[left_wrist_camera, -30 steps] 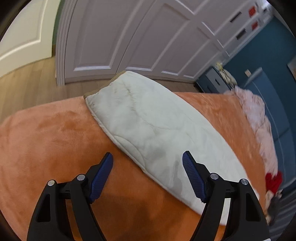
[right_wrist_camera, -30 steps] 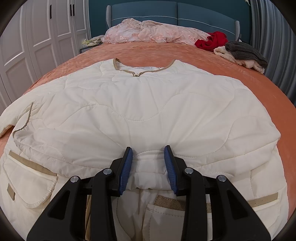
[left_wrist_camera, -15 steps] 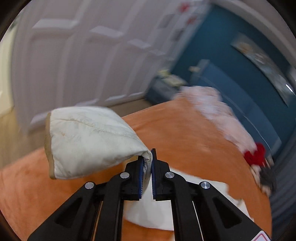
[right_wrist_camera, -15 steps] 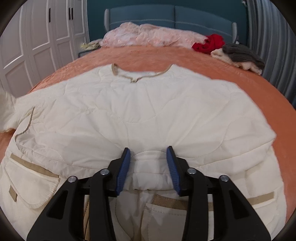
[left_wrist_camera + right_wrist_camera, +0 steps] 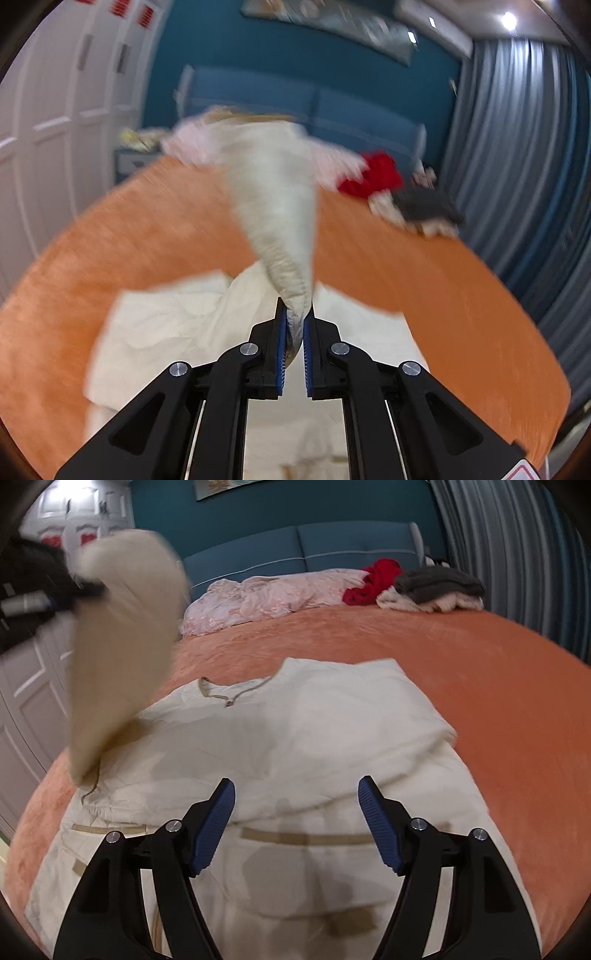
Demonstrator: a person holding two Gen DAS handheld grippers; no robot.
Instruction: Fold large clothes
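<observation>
A cream quilted jacket (image 5: 295,738) lies spread on the orange bedspread (image 5: 498,701), collar away from me. My left gripper (image 5: 295,314) is shut on the jacket's sleeve (image 5: 277,206), which hangs lifted and blurred above the jacket body (image 5: 166,325). In the right wrist view the raised sleeve (image 5: 122,657) stands at the left, with the left gripper (image 5: 96,587) dark behind it. My right gripper (image 5: 295,786) hovers over the jacket's lower middle. Its jaws are opening, and no cloth is pinched between the pads.
At the head of the bed lie pink bedding (image 5: 266,598), a red garment (image 5: 376,576) and a grey and cream pile (image 5: 436,587) before the blue headboard (image 5: 332,546). White wardrobe doors (image 5: 33,686) stand left, grey curtains (image 5: 517,546) right.
The left gripper shut on the sleeve end, lifted it and swung it over toward the jacket body. The right gripper let go of the jacket fold, spread its jaws and drew back upward.
</observation>
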